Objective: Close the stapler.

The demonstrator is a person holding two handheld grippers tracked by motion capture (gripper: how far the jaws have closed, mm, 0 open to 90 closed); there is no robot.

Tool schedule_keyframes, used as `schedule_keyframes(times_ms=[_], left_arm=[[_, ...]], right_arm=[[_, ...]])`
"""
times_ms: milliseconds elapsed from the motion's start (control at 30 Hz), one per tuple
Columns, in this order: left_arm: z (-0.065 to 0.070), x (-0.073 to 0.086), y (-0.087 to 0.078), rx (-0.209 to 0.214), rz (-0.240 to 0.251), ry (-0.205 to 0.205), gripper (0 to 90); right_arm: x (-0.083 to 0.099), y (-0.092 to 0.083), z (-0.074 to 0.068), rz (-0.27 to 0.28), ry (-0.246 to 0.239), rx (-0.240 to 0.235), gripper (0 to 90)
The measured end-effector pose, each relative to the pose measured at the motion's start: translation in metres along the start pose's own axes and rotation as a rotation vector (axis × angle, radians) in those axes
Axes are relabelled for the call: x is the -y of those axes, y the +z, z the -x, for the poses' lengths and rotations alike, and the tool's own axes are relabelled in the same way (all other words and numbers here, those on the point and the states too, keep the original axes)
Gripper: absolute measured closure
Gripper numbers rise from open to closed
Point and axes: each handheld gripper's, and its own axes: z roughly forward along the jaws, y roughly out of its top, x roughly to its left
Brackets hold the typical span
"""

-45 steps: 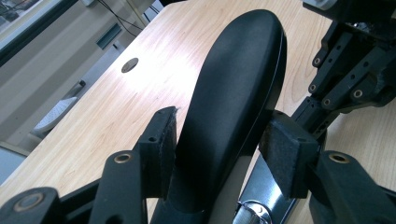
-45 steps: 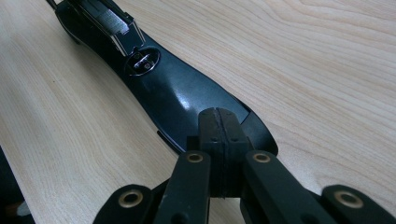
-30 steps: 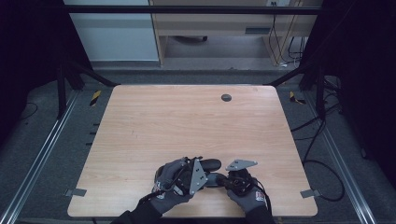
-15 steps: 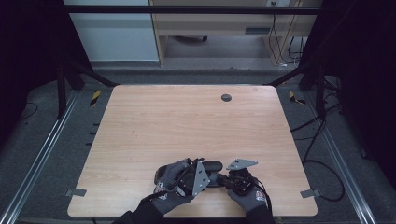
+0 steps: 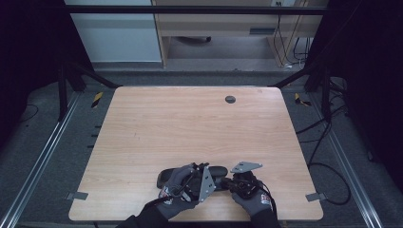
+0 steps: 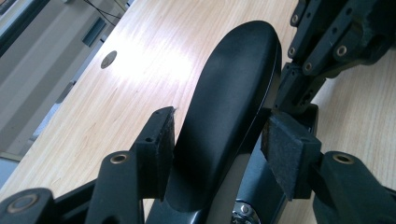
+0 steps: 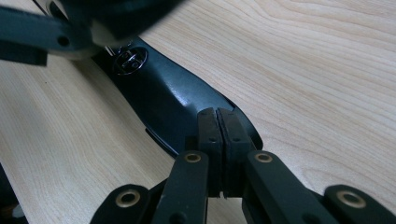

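Straddling black case [image 6: 224,107] — left claw [image 6: 217,140] apart, right claw [image 7: 218,126] closed

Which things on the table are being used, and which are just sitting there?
Being used:
- black case
- left hand-held gripper, its pads either side of the case
- right hand-held gripper, jaws shut at the case's end

Just there:
- dark round hole in the table
- cables on the floor

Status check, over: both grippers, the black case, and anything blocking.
Left gripper open astride black case, pads just clear. Right gripper shut, pressing case's end. Wooden table around it bare.
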Motion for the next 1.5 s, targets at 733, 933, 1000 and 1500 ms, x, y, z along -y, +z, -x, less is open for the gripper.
schedule_keyframes(times_ms=[733, 933, 1000, 1500], left_arm=[[0.0, -0.001, -0.004, 0.031, 0.023, -0.035, 37.3], [-0.005, -0.006, -0.016, 0.033, 0.071, -0.07, 35.3], [-0.007, -0.007, -0.019, 0.042, 0.086, -0.088, 35.1], [-0.03, 0.0, -0.04, 0.029, 0.136, -0.192, 35.0]], right_arm=[[0.0, -0.005, 0.004, 0.025, 0.017, 0.022, 86.9], [0.0, -0.009, 0.009, 0.051, 0.029, 0.036, 86.2], [0.0, -0.011, 0.01, 0.059, 0.025, 0.044, 86.0], [-0.004, -0.026, 0.016, 0.113, 0.056, 0.073, 90.0]])
